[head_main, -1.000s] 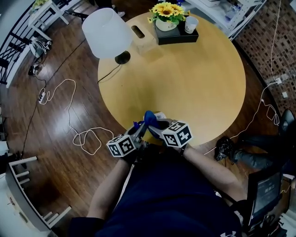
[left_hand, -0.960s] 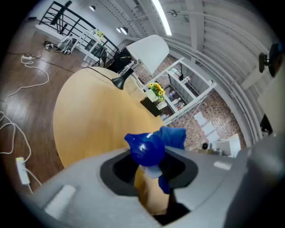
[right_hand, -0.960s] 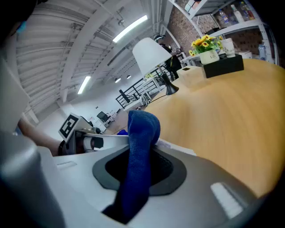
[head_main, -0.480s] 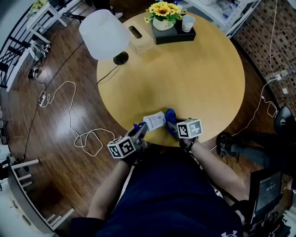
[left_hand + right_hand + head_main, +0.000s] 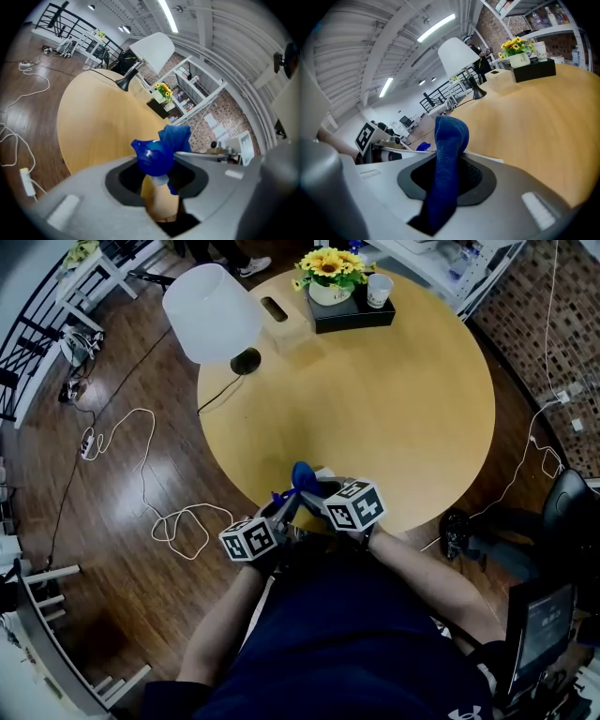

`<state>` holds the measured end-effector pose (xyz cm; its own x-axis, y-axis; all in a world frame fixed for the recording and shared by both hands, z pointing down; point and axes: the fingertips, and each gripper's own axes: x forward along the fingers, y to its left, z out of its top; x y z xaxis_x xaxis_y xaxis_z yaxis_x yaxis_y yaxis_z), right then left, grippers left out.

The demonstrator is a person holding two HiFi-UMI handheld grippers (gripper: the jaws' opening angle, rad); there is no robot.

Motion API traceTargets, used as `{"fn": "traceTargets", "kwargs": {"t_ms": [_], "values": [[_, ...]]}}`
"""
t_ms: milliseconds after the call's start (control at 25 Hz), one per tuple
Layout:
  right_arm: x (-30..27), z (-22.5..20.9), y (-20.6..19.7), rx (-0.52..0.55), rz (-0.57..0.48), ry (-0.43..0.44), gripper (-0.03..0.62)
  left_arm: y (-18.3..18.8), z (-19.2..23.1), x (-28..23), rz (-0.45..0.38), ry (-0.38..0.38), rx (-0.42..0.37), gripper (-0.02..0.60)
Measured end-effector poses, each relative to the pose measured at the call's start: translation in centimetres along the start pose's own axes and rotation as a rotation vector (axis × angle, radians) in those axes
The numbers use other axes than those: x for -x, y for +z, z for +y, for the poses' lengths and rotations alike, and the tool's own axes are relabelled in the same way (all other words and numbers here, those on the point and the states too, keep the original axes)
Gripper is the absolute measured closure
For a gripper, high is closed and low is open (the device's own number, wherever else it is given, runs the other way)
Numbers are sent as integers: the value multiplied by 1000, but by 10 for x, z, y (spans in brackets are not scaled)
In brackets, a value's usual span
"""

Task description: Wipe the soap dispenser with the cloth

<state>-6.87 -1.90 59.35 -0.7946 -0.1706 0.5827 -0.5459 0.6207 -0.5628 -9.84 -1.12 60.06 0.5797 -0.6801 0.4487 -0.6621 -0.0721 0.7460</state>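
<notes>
**Head view.** At the near edge of a round, pale wooden tabletop, the left gripper and right gripper meet tip to tip. Between them lies the soap dispenser, of which only a pale sliver of the body shows. A blue cloth is humped over the rest. A lamp with a white conical shade and a pot of sunflowers stand well apart, at the far side.

**Left gripper view.** The jaws stand narrow, closed on the soap dispenser just under its pump head. The head is smooth, glossy blue plastic, rounded, with a short pointed spout. A pale neck sits below it. The cloth rises directly behind the head, seemingly touching it.

**Right gripper view.** The jaws pinch the cloth. It is a soft, matt, finely woven fabric, and it stands up in a folded roll with a rounded top.

**Step in hand.** Judged from the cloth lying on the dispenser, wiping is under way. The next stroke calls for drawing the cloth along the body against a firm left-hand grip. The dispenser should then be turned to expose unwiped faces. The slick plastic may slip if pressed hard.
</notes>
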Motion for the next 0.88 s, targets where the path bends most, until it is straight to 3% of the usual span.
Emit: {"fn": "traceTargets", "kwargs": {"t_ms": [480, 600, 760, 880], "values": [[28, -111, -44, -256, 54, -201, 497, -3, -1, 2, 3, -9, -15, 451], [28, -83, -20, -211, 16, -148, 497, -5, -3, 1, 7, -19, -11, 451], [7, -14, 10, -36, 36, -2, 497, -4, -3, -1, 8, -8, -14, 449], [-5, -4, 10, 8, 61, 16, 497, -3, -3, -3, 8, 1, -7, 448]]}}
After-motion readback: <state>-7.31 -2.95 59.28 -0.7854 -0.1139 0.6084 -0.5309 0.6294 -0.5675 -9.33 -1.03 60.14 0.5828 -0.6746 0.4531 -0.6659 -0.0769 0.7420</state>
